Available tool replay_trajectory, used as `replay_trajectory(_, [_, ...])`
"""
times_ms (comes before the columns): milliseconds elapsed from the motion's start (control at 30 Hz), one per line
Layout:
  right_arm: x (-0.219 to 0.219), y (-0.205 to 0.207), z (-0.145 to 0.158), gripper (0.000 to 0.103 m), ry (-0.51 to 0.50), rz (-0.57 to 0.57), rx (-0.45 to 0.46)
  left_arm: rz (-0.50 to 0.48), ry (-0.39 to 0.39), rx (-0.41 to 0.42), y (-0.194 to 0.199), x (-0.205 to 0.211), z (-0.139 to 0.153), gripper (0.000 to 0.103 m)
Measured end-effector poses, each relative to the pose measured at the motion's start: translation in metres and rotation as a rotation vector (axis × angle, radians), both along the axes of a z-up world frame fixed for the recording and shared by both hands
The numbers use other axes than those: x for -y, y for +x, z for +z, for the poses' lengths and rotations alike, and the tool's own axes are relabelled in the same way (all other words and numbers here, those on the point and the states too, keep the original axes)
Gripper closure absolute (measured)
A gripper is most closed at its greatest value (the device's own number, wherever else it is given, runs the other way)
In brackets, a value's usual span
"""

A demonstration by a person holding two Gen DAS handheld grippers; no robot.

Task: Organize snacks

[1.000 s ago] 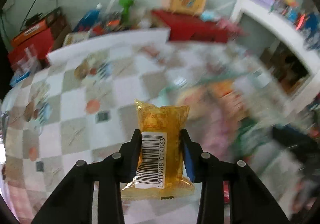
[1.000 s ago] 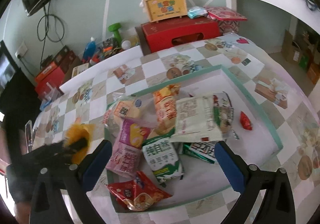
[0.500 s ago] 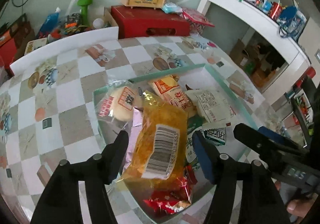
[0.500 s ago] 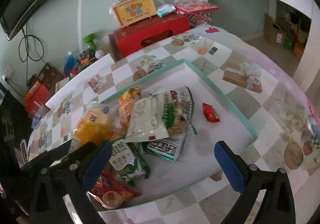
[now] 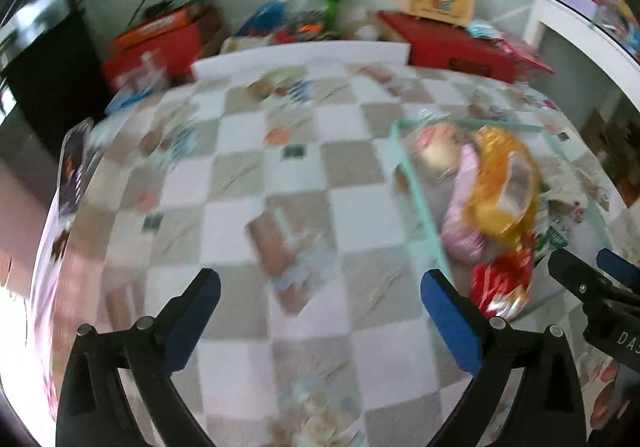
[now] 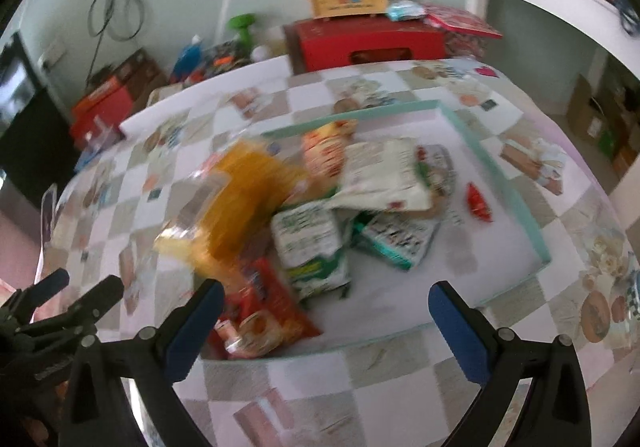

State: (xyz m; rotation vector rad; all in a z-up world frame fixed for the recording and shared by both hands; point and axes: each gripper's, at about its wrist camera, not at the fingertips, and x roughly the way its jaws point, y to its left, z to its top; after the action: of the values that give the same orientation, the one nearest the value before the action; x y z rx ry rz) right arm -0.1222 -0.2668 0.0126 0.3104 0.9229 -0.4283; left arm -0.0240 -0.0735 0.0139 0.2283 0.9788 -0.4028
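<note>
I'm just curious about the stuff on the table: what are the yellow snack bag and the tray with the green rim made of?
The yellow snack bag looks like thin glossy plastic film: it is part see-through, crinkled and catches the light, though blur hides detail. The tray looks like stiff, matte white board or plastic with a pale green rim; its straight low walls suggest something rigid, but I can't tell which.

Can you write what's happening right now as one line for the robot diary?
left gripper: fingers just opened, empty | yellow packet: on snack pile in tray | right gripper: open, empty, over tray
</note>
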Motion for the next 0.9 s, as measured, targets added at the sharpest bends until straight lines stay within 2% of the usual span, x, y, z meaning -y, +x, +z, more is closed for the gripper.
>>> replay_trajectory(100, [-0.016, 0.002, -0.003, 0.000, -0.016, 0.039, -0.012, 0.045, 0.029, 0.006, -0.007, -0.014, -0.001, 0.003])
replay_trajectory(400, [-0.034, 0.011, -0.009, 0.000, -0.039, 0.084, -0.031, 0.075, 0.059, 0.013, -0.015, -0.017, -0.006, 0.003])
replay_trajectory(733, [-0.035, 0.015, -0.016, 0.000, -0.064, 0.090, -0.052, 0.117, 0.086, -0.057, -0.001, -0.019, -0.022, 0.003])
replay_trajectory(900, [-0.036, 0.016, -0.017, 0.000, -0.075, 0.101, -0.052, 0.121, 0.102, -0.064, 0.001, -0.018, -0.026, 0.003])
